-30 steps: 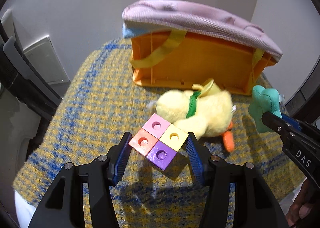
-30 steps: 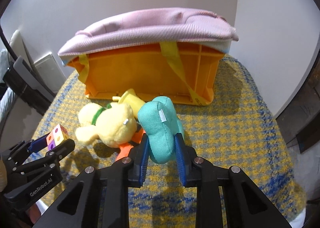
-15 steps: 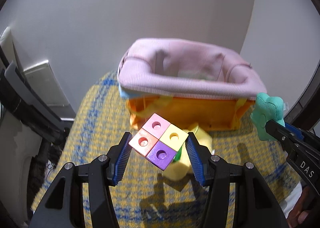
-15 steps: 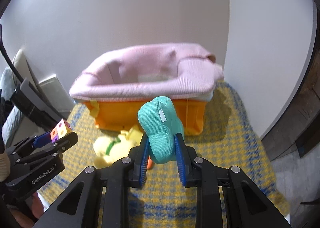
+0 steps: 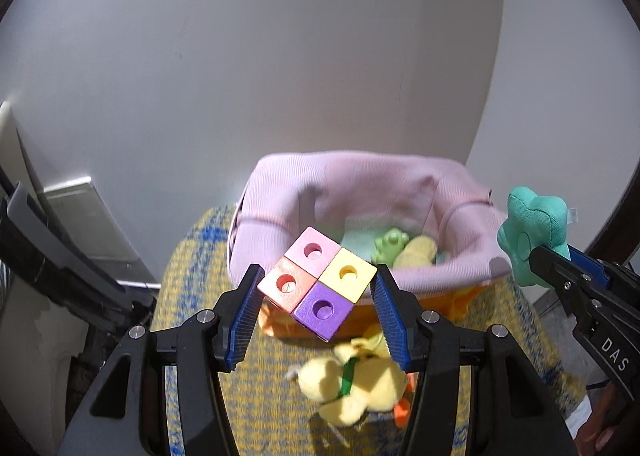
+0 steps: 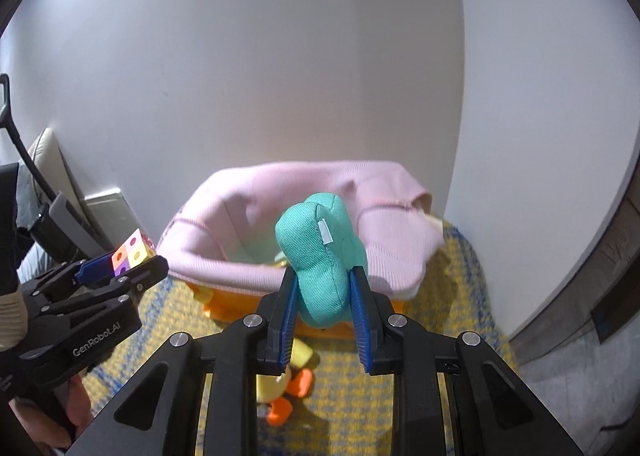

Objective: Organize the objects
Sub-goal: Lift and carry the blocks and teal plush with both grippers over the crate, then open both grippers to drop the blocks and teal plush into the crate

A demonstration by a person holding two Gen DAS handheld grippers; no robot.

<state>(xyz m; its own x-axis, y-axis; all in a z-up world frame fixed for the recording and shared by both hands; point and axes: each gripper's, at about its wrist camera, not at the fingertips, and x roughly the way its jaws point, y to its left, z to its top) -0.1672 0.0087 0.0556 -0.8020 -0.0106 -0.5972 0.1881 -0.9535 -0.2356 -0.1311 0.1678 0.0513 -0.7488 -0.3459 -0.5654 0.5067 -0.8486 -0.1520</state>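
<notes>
Blocks (image 5: 318, 282), rigid and slick, sat clamped at their corners in my left gripper (image 5: 316, 310) above the basket (image 5: 452, 212); my right gripper (image 6: 325, 302) squeezed the soft cushion (image 6: 320, 256).

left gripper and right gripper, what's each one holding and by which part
Left gripper pinches the four-colour block by opposite corners; right gripper squeezes the teal plush at its lower end.

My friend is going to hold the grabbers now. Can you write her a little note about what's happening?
Left gripper: jaws shut on the four-coloured block cube, held up in front of the basket.
Right gripper: jaws shut on the teal stuffed flower toy.
Orange basket with pink cloth lining: already holds a green and a yellow soft toy.
Left to do: drop both toys in, then fetch the yellow plush duck lying on the yellow-blue woven cloth.
</notes>
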